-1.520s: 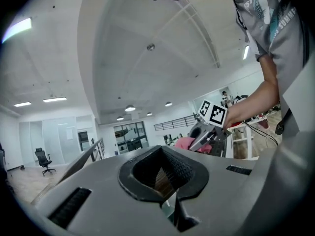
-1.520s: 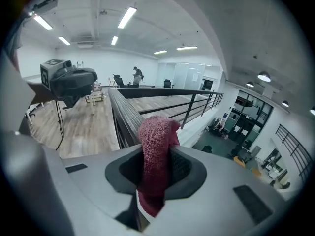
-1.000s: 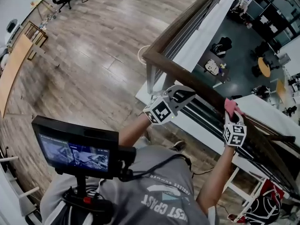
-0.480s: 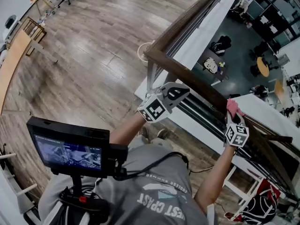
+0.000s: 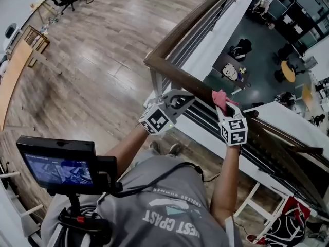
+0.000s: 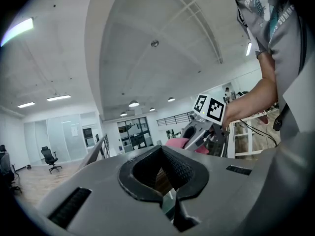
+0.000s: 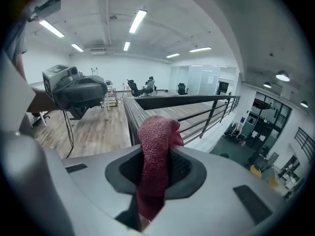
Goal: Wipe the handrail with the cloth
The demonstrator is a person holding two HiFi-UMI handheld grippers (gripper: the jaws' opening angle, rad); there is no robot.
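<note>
Setting: wood-plank floor on an upper level, edged by a railing; beyond it a lower floor with desks and chairs, too small to make out in detail.
Handrail: brown wooden handrail turns a corner and runs down to the right; its far stretch is cut off at the frame edge.
Cloth: pink cloth sits on top of the rail, just past the corner. Where it meets the wood is hidden behind the gripper.
Right gripper: right gripper has its jaws closed onto the cloth — in its own view the cloth stands up between them, with its lower end lost in the dark slot.
Left gripper: left gripper lies against the near side of the rail, close to the cloth; whether it touches the wood cannot be told. Its jaws are drawn together with nothing gripped — only a sliver of brown shows behind them.
Foreground: small monitor on a chest rig covers part of the floor, and its screen is unreadable.
</note>
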